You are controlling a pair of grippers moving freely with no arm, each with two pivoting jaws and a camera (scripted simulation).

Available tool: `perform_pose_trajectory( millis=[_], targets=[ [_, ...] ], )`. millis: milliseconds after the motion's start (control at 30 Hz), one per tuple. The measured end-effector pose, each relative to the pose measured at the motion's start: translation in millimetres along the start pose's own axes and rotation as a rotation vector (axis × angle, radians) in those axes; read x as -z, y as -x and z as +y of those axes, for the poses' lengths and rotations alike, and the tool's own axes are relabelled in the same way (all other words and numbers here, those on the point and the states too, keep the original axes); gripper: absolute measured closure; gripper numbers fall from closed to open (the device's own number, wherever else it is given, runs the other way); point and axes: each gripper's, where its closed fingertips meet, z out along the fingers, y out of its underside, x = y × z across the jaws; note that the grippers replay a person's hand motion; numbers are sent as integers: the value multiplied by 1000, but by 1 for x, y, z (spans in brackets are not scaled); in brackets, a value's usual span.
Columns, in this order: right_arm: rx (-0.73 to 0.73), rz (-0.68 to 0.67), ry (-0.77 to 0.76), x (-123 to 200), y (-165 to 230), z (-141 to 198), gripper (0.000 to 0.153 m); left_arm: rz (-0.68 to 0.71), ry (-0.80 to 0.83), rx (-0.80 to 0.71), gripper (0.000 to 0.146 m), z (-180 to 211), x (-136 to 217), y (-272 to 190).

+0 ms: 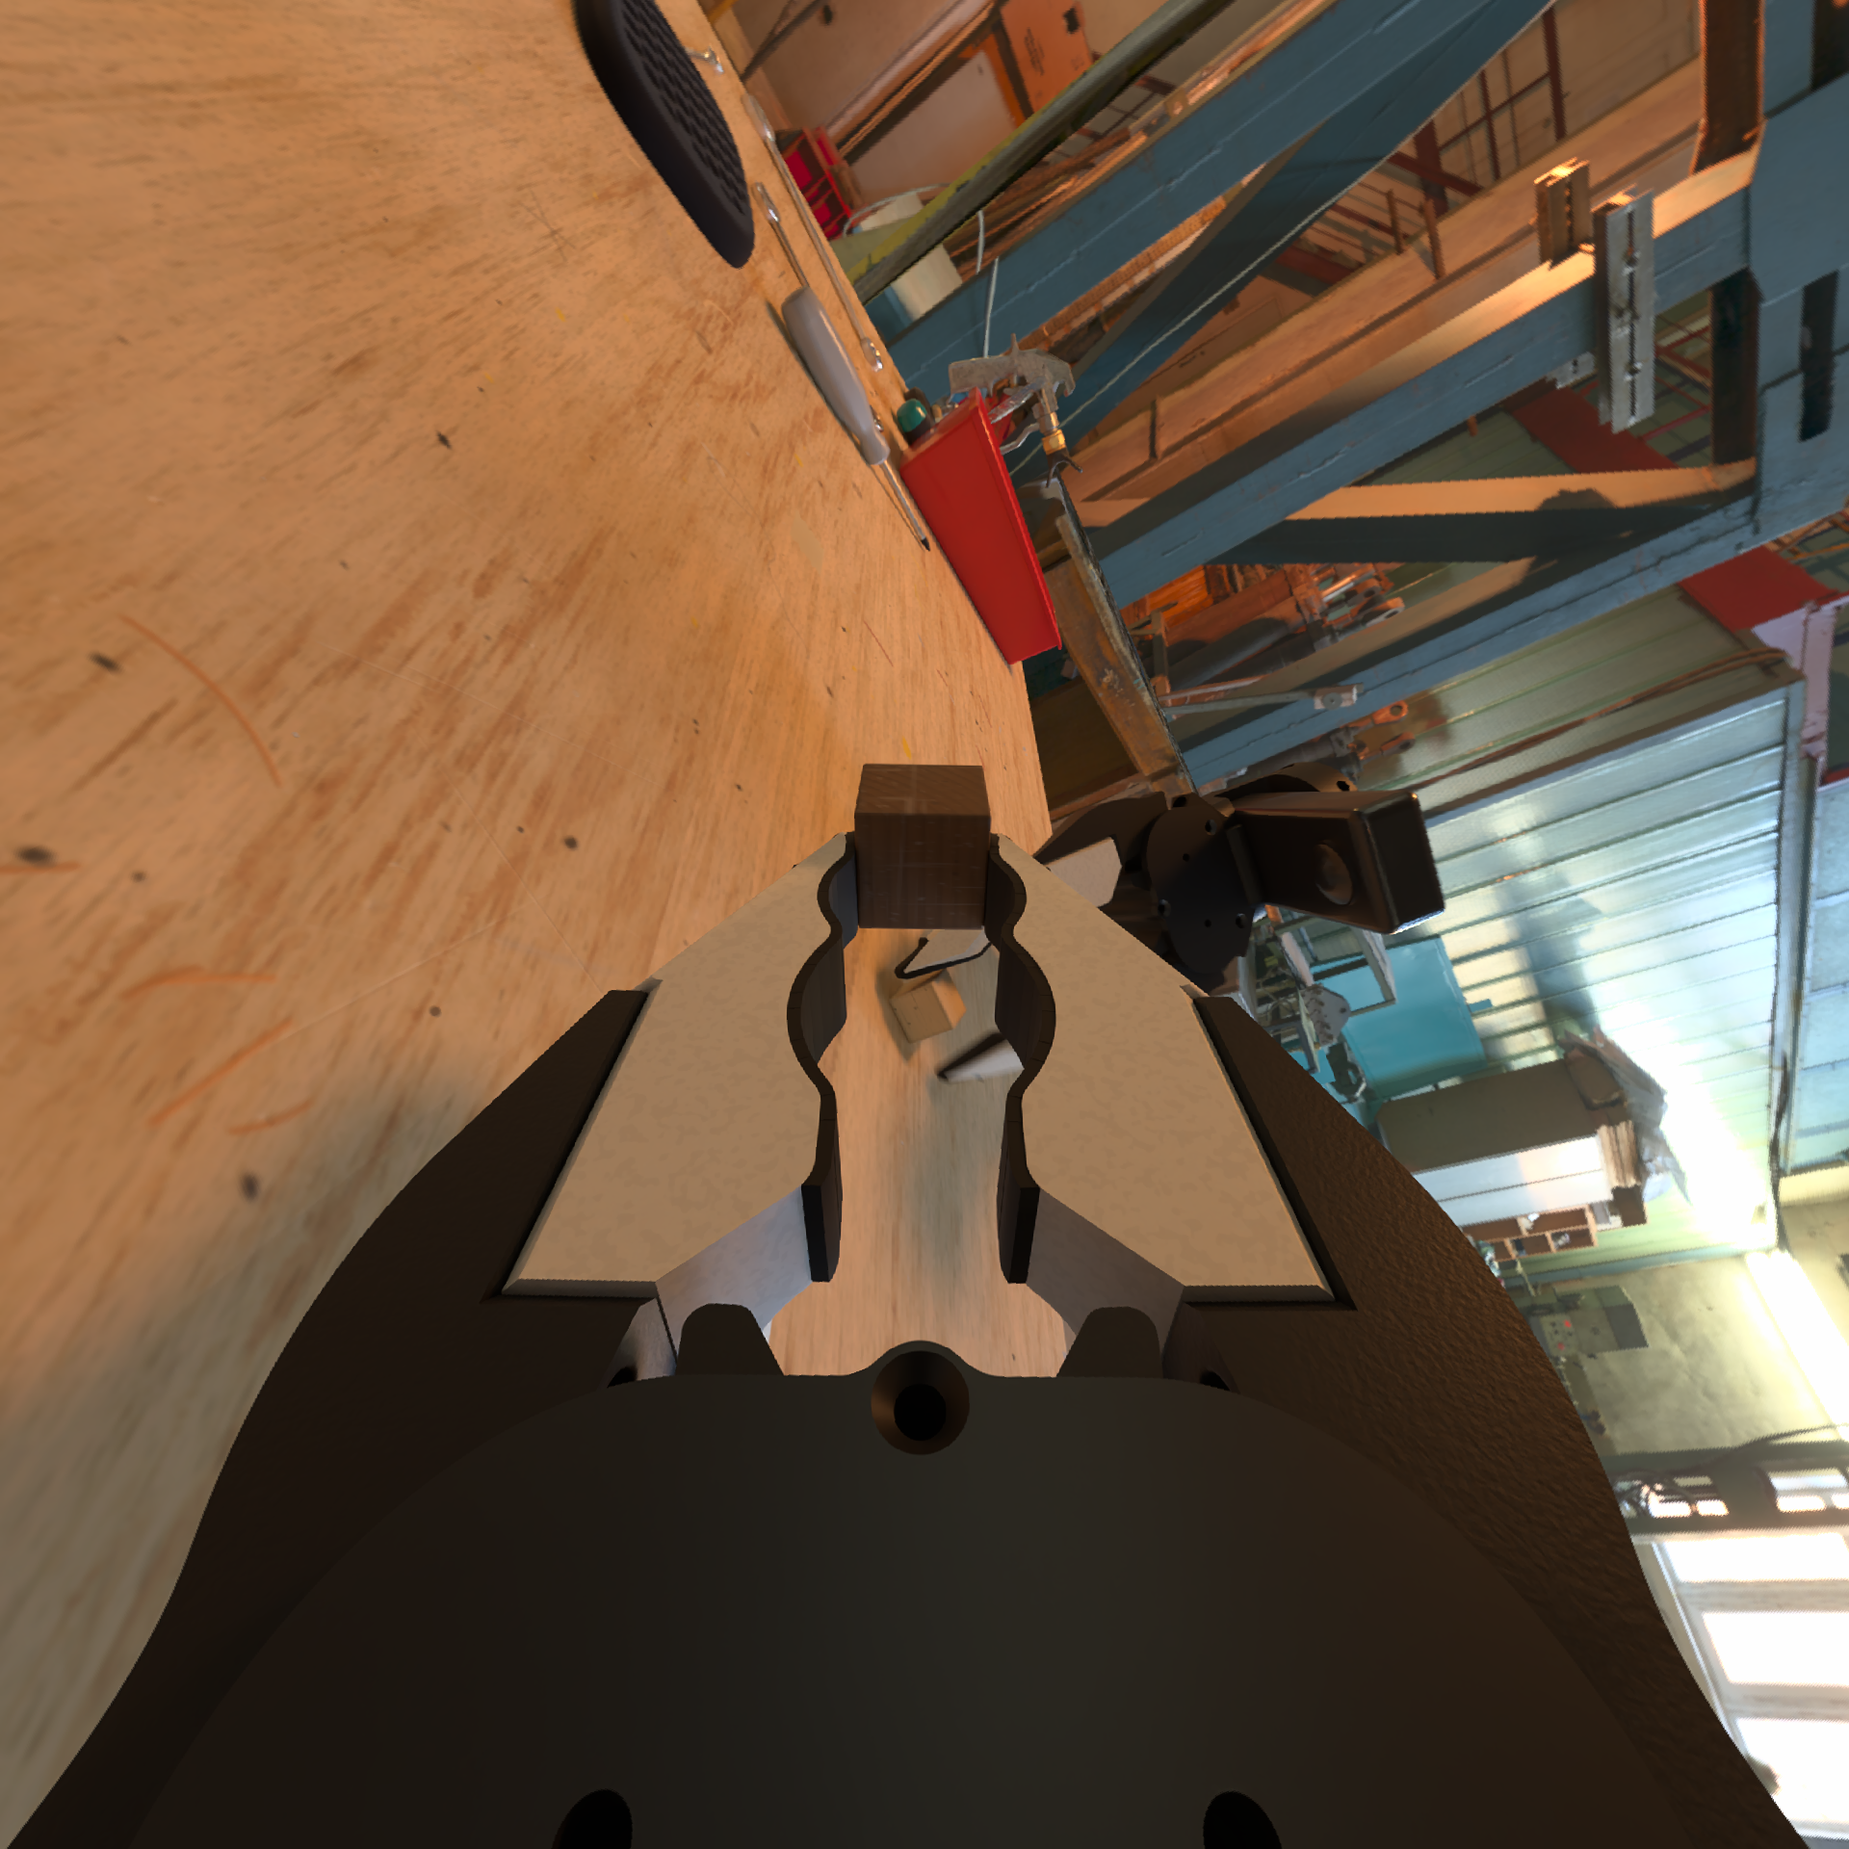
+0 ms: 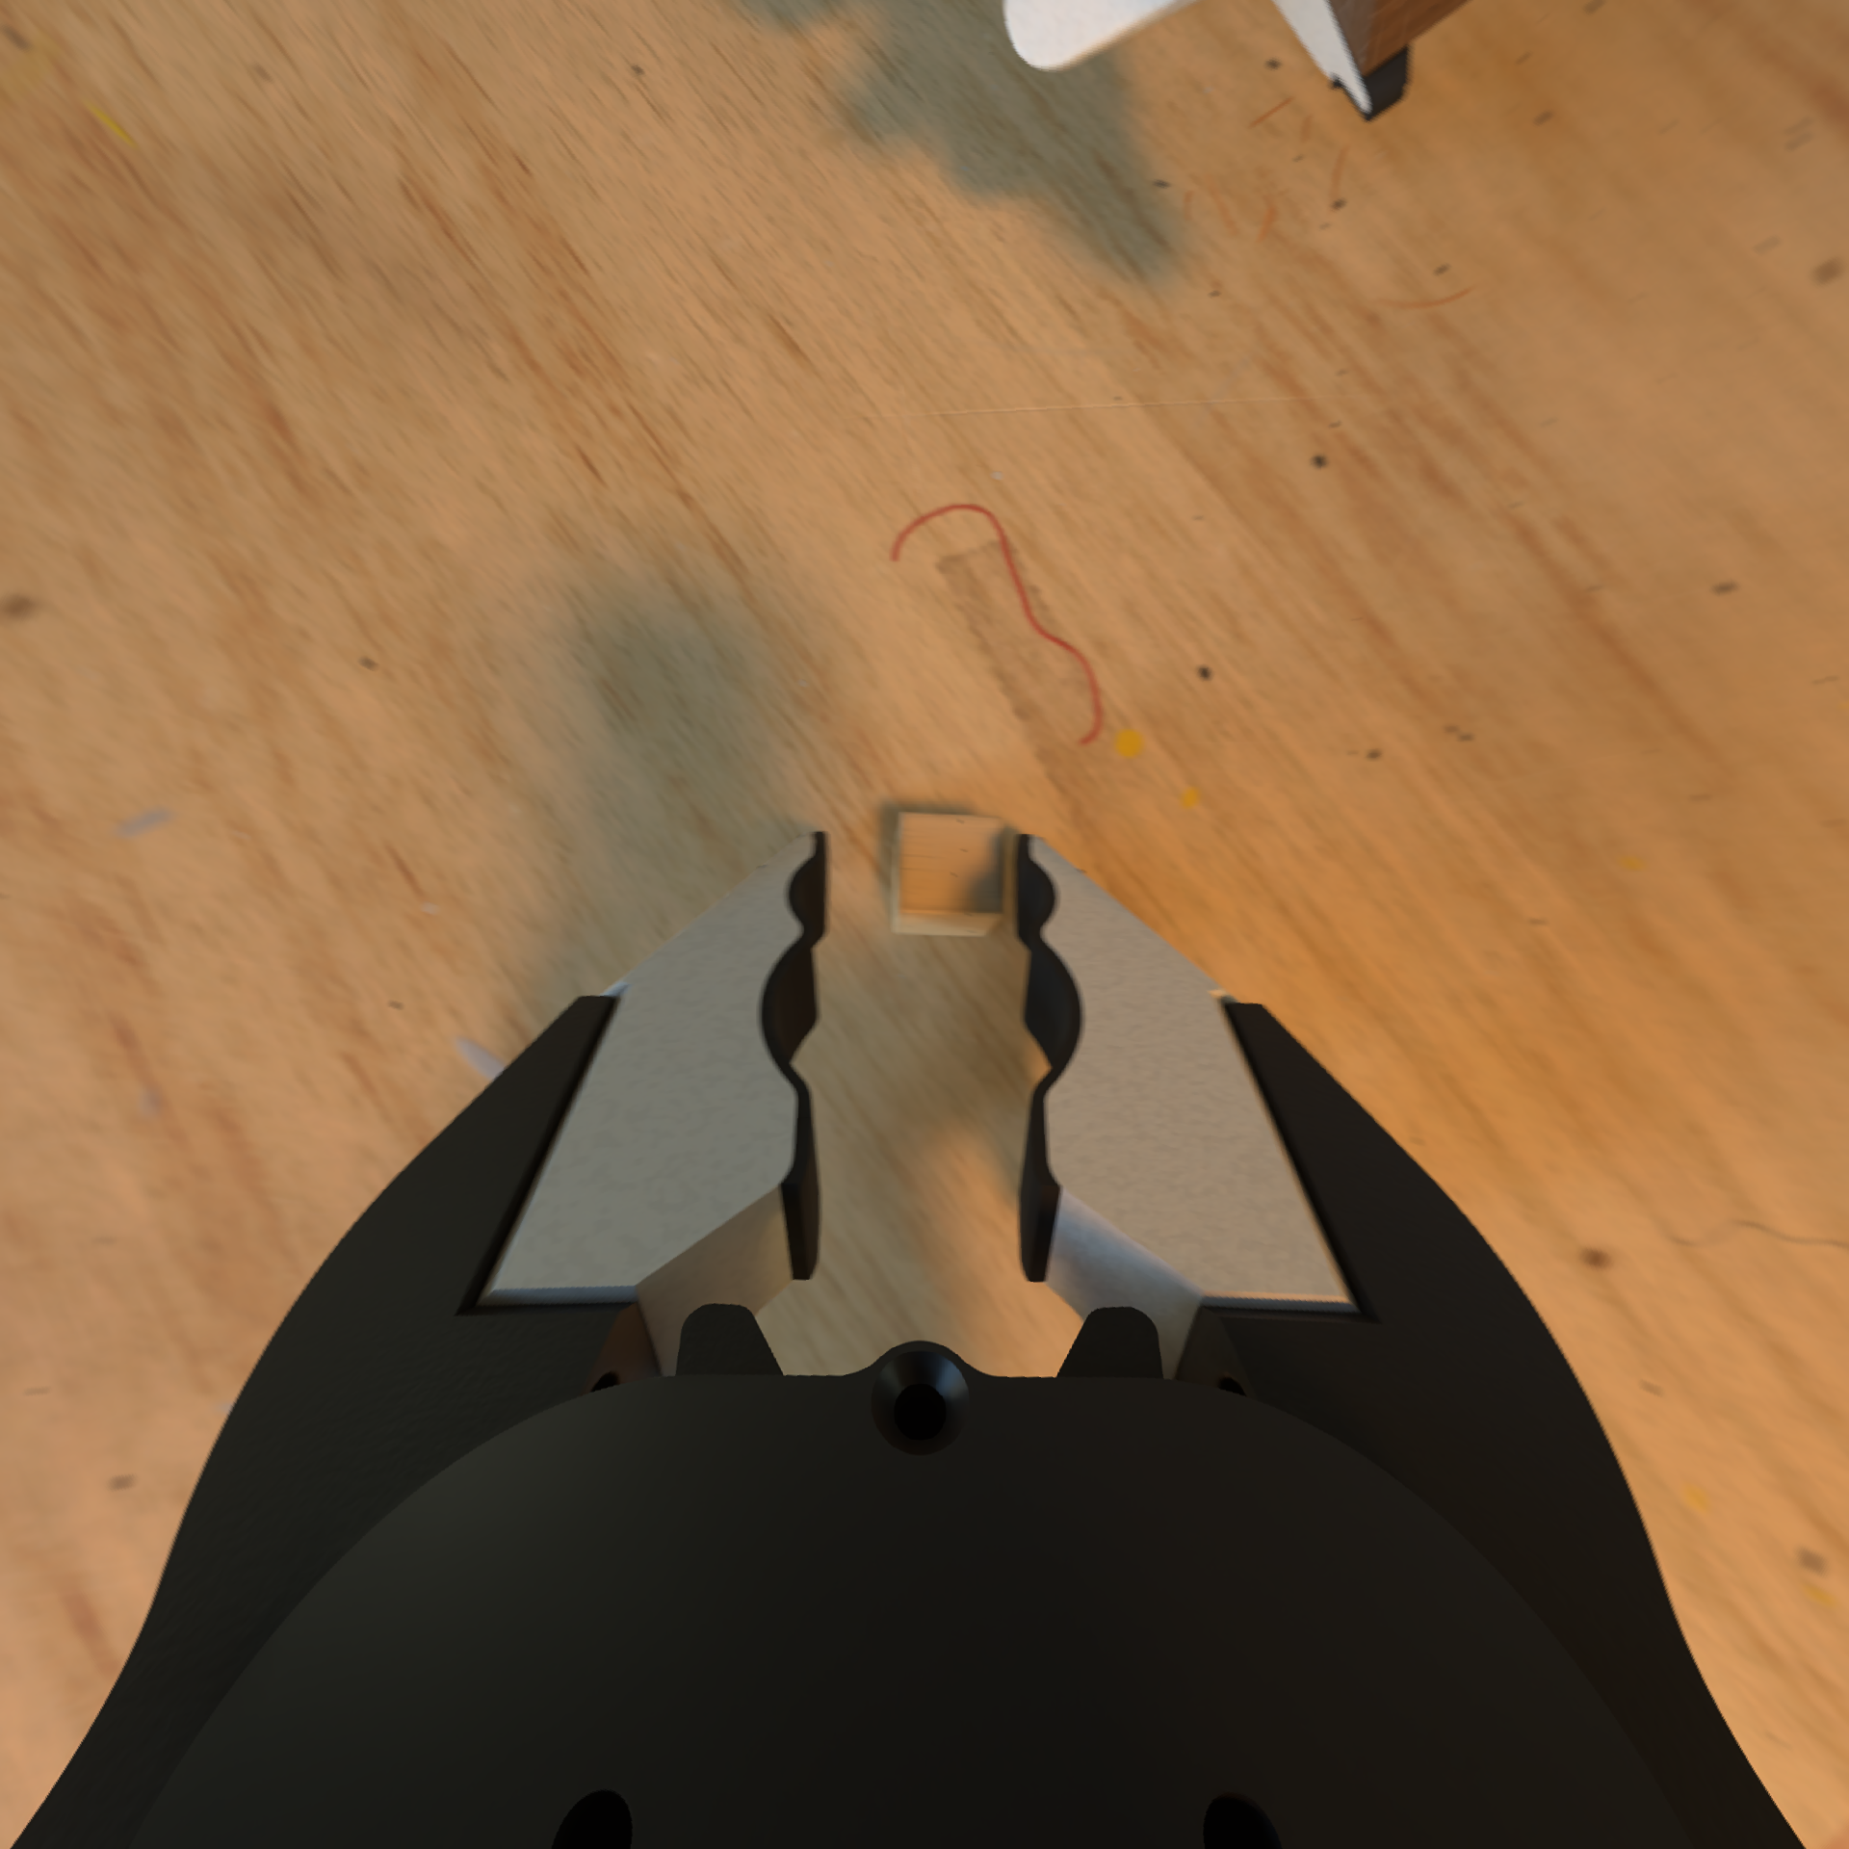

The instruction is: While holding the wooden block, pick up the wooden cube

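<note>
Nearest the lens in my left wrist view sat the dark body of my left hand-held gripper (image 1: 921, 870), its two pale fingers (image 1: 700, 1081) running forward and clenched on the dark wooden block (image 1: 921, 860), which was pinched at the very tips and held up off the table (image 1: 350, 500). Below it, seen through the gap between the fingers, the pale wooden cube (image 1: 927, 1009) rested on the table, with a thin black bent wire (image 1: 941, 959) just beside it. My right hand-held gripper (image 1: 1291, 880) showed farther off to the right of the block as a black housing. Along the far table edge lay a black perforated oval pad (image 1: 672, 130), a screwdriver with a white handle (image 1: 835, 360) and a red bin (image 1: 986, 530). In my right wrist view, my right hand-held gripper (image 2: 921, 880) was released, its fingers (image 2: 680, 1081) spread wide and pointing down at the table (image 2: 400, 400). The wooden cube (image 2: 946, 875) sat on the table between the fingertips, close against the right-hand one and clear of the other; I could not tell whether it was touching. A red curl of thread (image 2: 1011, 610) lay just beyond the cube, and a corner of the block (image 2: 1376, 35) in my other gripper's fingertips showed at the top edge.
</note>
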Motion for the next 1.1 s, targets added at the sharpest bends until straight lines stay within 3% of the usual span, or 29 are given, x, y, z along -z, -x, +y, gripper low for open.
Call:
perform_pose_trajectory(
  millis=[67, 233, 367, 500, 1100],
  targets=[
    [84, 62, -11, 2, -9, 2, 132, 8, -7, -7, 122, 0, 5, -6],
    [187, 17, -27, 14, -21, -6, 132, 67, -80, 116, 122, 1, 21, -14],
    [440, 246, -101, 60, -60, -50, 132, 131, -128, 226, 122, 3, 28, -23],
    [704, 390, -62, 69, -65, -65, 132, 179, -128, 257, 122, 6, 24, -33],
    [710, 431, -71, 73, -64, -68, 132, 212, -88, 239, 122, 11, 17, -44]
  ],
)
